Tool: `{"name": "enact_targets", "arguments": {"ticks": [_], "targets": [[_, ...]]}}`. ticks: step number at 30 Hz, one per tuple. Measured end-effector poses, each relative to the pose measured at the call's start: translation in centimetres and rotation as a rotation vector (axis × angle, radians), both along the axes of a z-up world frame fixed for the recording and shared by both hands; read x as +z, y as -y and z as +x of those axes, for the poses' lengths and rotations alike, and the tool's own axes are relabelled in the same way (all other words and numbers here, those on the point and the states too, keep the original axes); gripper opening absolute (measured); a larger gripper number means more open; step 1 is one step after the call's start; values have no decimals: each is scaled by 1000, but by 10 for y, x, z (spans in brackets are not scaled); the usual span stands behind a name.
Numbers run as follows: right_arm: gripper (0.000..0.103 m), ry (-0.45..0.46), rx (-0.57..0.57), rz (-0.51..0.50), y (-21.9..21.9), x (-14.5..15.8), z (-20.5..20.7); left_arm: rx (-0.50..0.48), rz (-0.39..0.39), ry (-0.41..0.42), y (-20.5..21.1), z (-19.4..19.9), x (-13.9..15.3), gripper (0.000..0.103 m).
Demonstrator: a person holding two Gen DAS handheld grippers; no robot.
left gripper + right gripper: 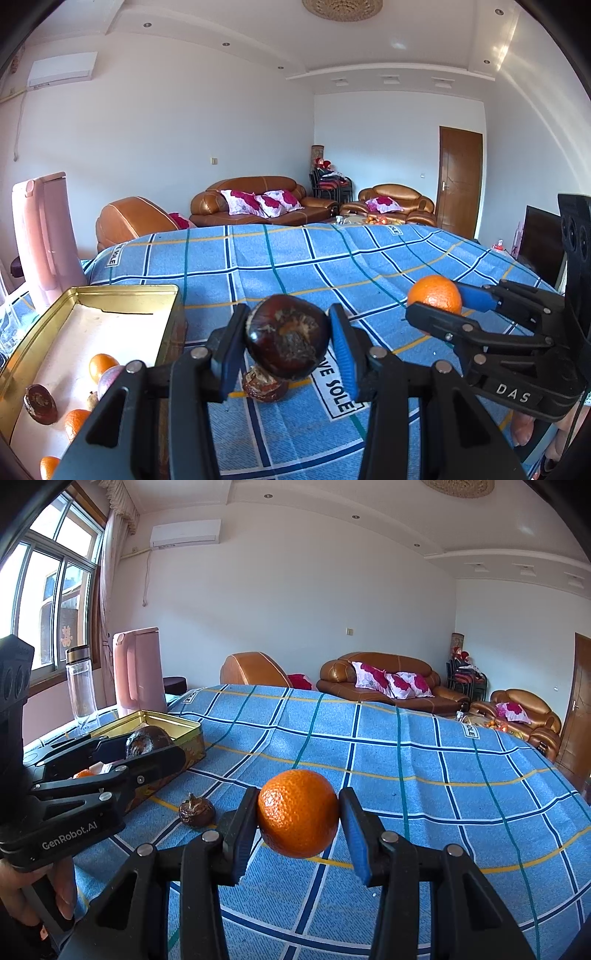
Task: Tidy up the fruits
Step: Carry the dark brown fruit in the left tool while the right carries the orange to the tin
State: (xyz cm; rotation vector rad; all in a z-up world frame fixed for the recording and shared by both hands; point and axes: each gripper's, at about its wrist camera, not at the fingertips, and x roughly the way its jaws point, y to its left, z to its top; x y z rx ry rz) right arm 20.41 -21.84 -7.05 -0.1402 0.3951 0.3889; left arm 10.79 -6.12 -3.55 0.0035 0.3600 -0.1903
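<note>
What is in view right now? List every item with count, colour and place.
Held dark fruit: one, dark brown, clamped in left gripper.
Held orange: one, orange, clamped in right gripper.
Loose dark fruit: one, brown, on the cloth beside the tin.
Tin: one, gold, left side, holding several oranges and dark fruits.
Tablecloth: one, blue check, covering the table.
Kettle: one, pink, behind the tin.
Bottle: one, clear, by the window.
Sofas: brown, far side.
Left gripper: black, blue pads.
Right gripper: same.
</note>
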Motion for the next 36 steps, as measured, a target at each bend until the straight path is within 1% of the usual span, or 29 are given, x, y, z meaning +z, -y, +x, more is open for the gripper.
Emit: {"name": "enact_targets", "arguments": {"ticks": [8, 12, 17, 22, 36], "targets": [[46, 34, 3, 8, 1, 2, -6, 7, -9, 17, -2, -3, 2, 45], [46, 52, 2, 11, 1, 3, -9, 13, -3, 41, -1, -8, 3, 45], [46, 66, 1, 1, -2, 4, -11, 18, -9, 51, -3, -11, 4, 45], [46, 61, 4, -6, -9, 4, -12, 24, -17, 51, -9, -14, 5, 45], [46, 48, 81, -11, -39, 4, -20, 45, -13, 70, -25, -28, 11, 45]]}}
